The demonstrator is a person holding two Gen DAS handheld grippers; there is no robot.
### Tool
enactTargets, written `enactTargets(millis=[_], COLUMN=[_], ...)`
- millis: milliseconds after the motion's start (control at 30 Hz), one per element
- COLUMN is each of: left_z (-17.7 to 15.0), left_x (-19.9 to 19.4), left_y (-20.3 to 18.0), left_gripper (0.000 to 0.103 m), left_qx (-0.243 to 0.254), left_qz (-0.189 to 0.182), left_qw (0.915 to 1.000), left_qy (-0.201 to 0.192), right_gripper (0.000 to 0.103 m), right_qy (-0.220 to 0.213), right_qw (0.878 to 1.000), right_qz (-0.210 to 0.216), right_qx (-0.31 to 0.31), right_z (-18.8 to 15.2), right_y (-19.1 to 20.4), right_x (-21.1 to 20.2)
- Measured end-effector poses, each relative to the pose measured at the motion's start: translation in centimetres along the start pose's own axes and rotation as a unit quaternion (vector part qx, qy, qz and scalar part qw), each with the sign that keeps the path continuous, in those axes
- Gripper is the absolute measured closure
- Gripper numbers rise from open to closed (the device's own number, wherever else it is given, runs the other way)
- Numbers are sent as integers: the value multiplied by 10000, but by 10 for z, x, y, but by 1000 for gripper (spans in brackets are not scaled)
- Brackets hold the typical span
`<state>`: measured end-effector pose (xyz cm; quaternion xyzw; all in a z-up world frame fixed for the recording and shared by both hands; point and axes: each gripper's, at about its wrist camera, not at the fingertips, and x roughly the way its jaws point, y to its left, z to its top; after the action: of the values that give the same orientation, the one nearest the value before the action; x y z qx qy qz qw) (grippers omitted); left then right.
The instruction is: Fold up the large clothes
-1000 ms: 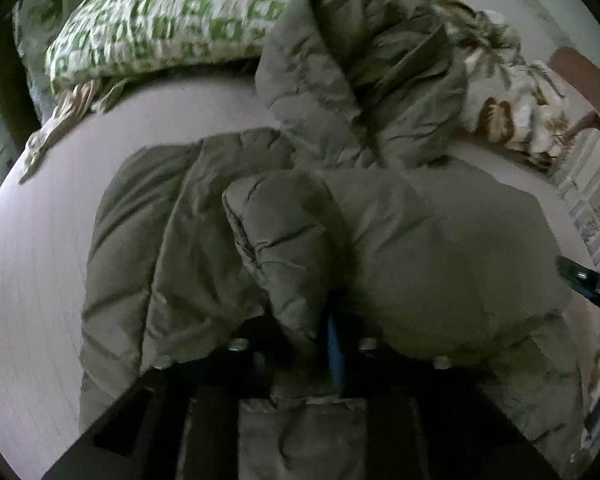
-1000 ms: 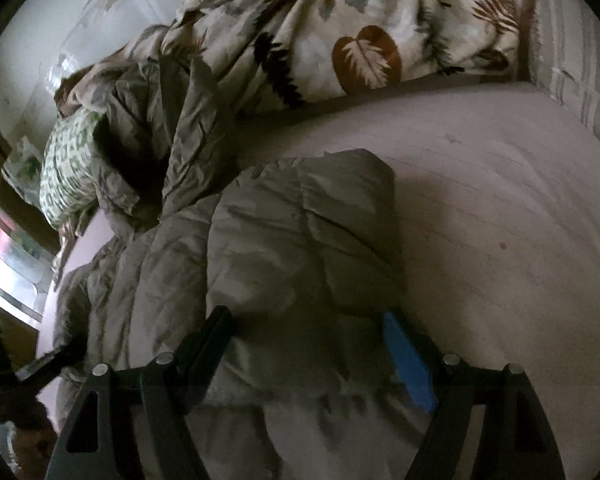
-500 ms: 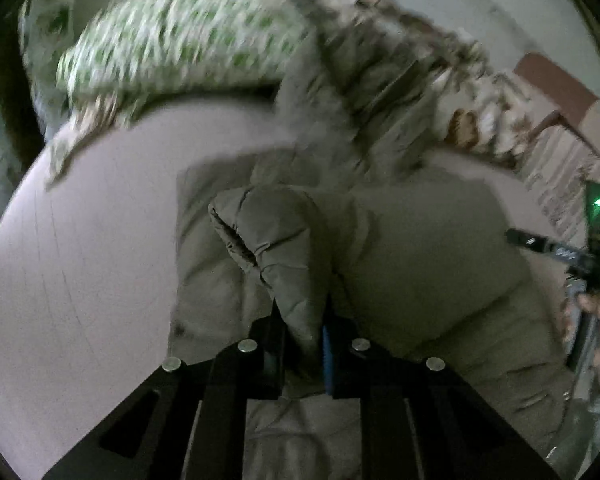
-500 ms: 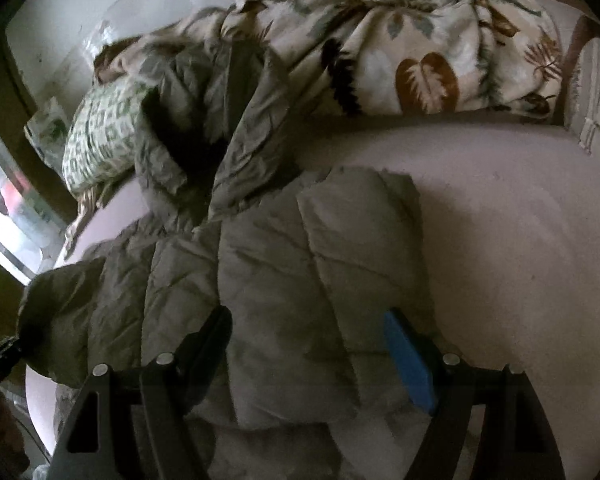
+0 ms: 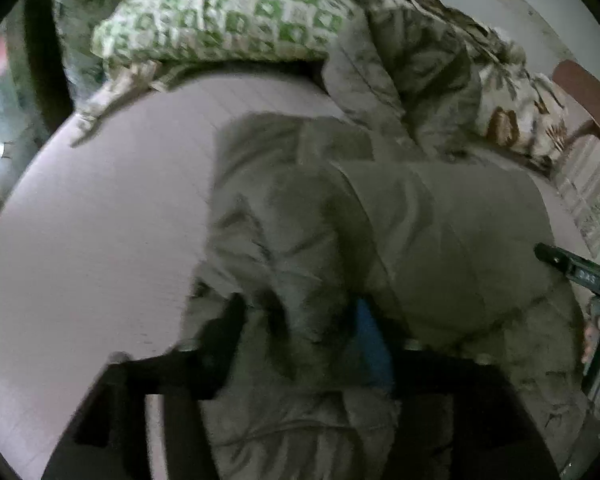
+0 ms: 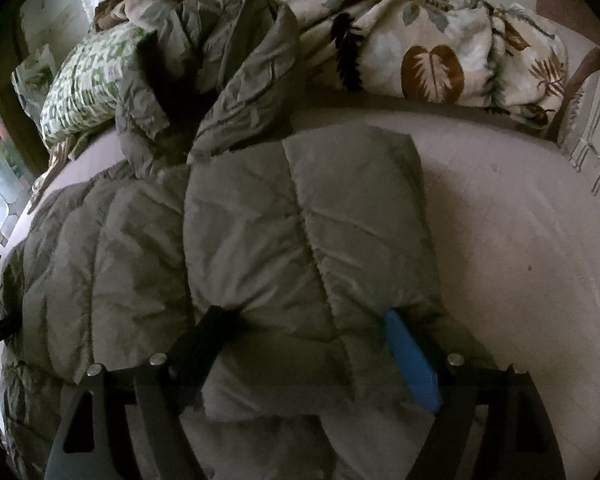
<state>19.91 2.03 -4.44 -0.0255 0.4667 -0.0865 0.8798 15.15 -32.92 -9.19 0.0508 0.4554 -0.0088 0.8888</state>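
Currently olive jacket [image 6: 260,240] folded on bed [image 6: 520,280]. Left gripper [image 5: 300,320] fingers apart, straddling jacket fold. Right gripper [image 6: 312,332] also spread wide, straddling folded sleeve, not clamping.

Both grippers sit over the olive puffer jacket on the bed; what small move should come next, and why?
Probably lift the open left gripper clear: the sleeve it straddles already lies across the jacket. The right gripper is open too, and the hood remains unfolded.

A blurred olive jacket [image 5: 420,232] lies on a bed [image 5: 100,240]. The left gripper [image 5: 300,320] straddles a fold, jaws apart. A green pillow [image 5: 220,16] lies behind.
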Motion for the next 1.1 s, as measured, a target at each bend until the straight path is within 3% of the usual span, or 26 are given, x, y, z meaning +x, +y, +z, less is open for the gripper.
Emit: enactTargets(millis=[233, 500, 1100], left_z=[8, 28, 118], left_x=[-31, -46, -46], left_y=[13, 1, -55], left_gripper=[35, 34, 33], left_qx=[-181, -86, 606], left_qz=[37, -42, 34], left_qw=[9997, 9995, 9961], left_qy=[-175, -309, -635], right_gripper=[19, 19, 19], right_qy=[-277, -419, -406], right_qw=[9995, 9985, 9965], right_qz=[48, 59, -57], right_qx=[-158, -340, -728], right_z=[6, 16, 58], right_y=[4, 12, 20], right_x=[-26, -46, -38])
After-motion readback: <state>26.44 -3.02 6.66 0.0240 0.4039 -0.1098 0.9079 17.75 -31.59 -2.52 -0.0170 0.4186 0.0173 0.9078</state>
